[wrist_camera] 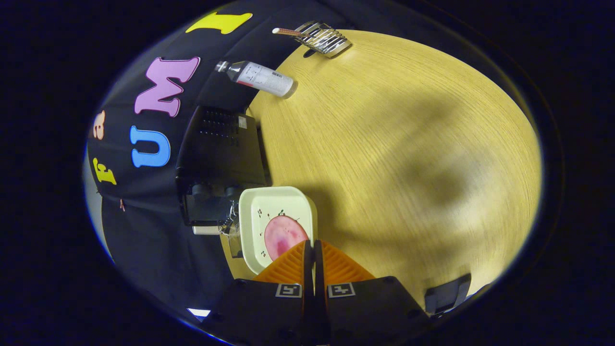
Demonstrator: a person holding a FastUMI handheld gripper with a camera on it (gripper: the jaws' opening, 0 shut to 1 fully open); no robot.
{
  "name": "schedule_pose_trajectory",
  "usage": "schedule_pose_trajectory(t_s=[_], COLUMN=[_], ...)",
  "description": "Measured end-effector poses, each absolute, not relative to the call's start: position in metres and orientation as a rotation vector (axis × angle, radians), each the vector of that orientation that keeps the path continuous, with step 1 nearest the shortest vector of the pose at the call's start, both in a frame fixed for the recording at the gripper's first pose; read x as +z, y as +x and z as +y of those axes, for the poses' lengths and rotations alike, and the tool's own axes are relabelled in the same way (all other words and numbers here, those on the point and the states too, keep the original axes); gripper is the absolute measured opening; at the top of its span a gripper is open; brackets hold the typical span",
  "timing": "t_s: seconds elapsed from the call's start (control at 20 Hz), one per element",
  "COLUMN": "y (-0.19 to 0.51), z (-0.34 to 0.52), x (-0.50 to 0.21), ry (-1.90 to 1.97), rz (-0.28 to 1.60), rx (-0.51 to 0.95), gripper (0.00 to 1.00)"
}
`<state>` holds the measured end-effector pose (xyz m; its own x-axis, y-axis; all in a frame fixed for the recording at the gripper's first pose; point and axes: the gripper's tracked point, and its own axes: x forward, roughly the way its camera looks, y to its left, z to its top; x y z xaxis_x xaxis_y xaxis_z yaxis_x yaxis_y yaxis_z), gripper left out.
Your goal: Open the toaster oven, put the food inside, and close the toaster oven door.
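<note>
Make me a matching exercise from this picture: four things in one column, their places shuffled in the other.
1. pink food
2. bottle
3. metal rack
4. gripper

A. far end of the table
B. jaws shut on the plate rim
C. lying on the plate
D. by the wall, beyond the toaster oven

Pairs: 1-C, 2-D, 3-A, 4-B

- The gripper (311, 250) sat with fingers nearly together over the plate's (276, 202) 5 o'clock edge.
- Food (283, 235) lay on the plate.
- The oven (218, 158) stood at the plate's 10 o'clock.
- A bottle (257, 77) lay at the oven's 1 o'clock, a rack (323, 38) beyond it, all on the table (408, 144).
</note>
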<state>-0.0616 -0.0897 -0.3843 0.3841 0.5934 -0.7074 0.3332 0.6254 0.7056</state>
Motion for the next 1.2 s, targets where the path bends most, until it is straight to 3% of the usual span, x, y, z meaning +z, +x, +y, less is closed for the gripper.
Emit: schedule_pose_trajectory(t_s=[0.75,1.2], y=[-0.099,-0.057], z=[0.094,0.158], x=[-0.335,-0.338], ry=[0.948,0.999], rz=[1.183,1.096], rx=[0.253,0.081], gripper=[0.05,0.05])
